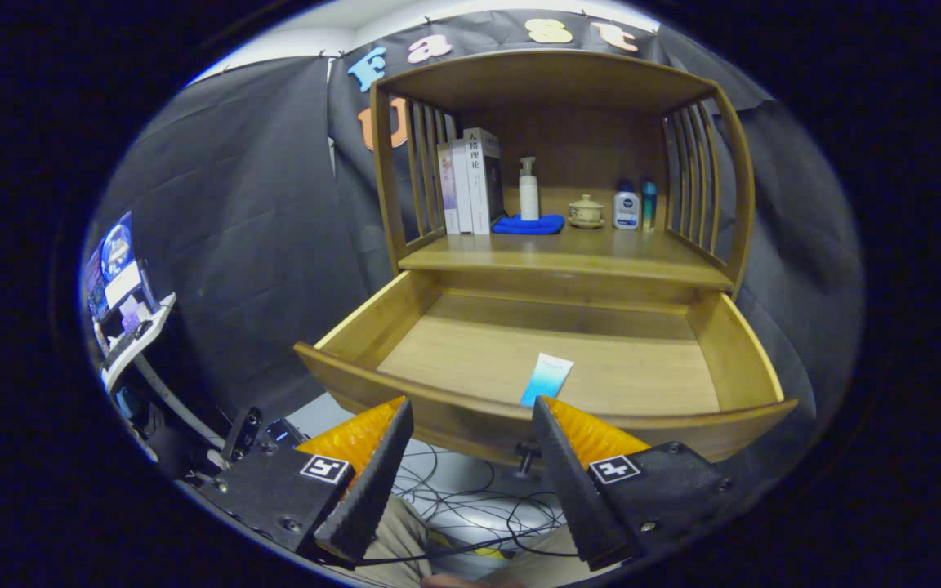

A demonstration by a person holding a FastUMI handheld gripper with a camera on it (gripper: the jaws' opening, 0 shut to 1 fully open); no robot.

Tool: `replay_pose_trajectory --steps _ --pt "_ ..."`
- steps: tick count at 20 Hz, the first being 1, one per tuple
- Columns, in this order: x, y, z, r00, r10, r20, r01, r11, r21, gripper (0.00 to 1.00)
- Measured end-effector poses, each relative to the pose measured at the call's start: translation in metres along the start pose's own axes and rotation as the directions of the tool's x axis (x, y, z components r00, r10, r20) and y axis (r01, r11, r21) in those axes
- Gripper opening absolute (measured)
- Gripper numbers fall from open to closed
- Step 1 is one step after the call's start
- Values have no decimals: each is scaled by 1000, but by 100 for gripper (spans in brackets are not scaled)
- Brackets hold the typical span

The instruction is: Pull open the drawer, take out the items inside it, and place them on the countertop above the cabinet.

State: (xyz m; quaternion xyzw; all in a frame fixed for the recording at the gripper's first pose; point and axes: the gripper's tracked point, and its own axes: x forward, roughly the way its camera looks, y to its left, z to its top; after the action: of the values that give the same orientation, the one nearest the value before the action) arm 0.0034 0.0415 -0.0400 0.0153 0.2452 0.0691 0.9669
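gripper view: the drawer point(405, 322) stands pulled well out from under the countertop point(560, 257), so its floor is open to reach from above. one item lies inside, a small flat tube point(546, 379), on the drawer floor close behind the front panel and just ahead of the right finger. the gripper point(470, 412) hovers in front of the drawer front with its fingers spread apart and nothing between them, likely so it can drop over the tube next. the knob point(526, 457) shows below the front panel between the fingers. on the countertop stand books point(470, 181), a pump bottle point(528, 189) on a blue cloth point(529, 224), a lidded cup point(586, 211) and two small bottles point(634, 206); bare wood in front of them leaves room for the tube.
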Motion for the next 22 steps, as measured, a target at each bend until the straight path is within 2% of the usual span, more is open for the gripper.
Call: replay_pose_trajectory --steps 2,5,7,11,12,15,18,20,22 --pt "15 -4 13 1000 -7 -25 8 1000 14 92" --pt "43 -16 17 990 -39 -135 49 996 74 92" --pt "63 -25 13 972 -48 -231 74 992 105 92" --pt "96 -49 -6 903 -84 -421 162 975 153 92" --pt "103 -54 -11 876 -104 -470 198 967 157 92" --pt "118 -65 -24 815 -98 -571 243 953 182 90" --pt "126 -71 -42 737 -97 -668 290 939 183 87" --pt "133 -71 -51 708 -103 -699 307 936 173 86" --pt "140 -75 -57 695 -115 -710 317 935 158 81"
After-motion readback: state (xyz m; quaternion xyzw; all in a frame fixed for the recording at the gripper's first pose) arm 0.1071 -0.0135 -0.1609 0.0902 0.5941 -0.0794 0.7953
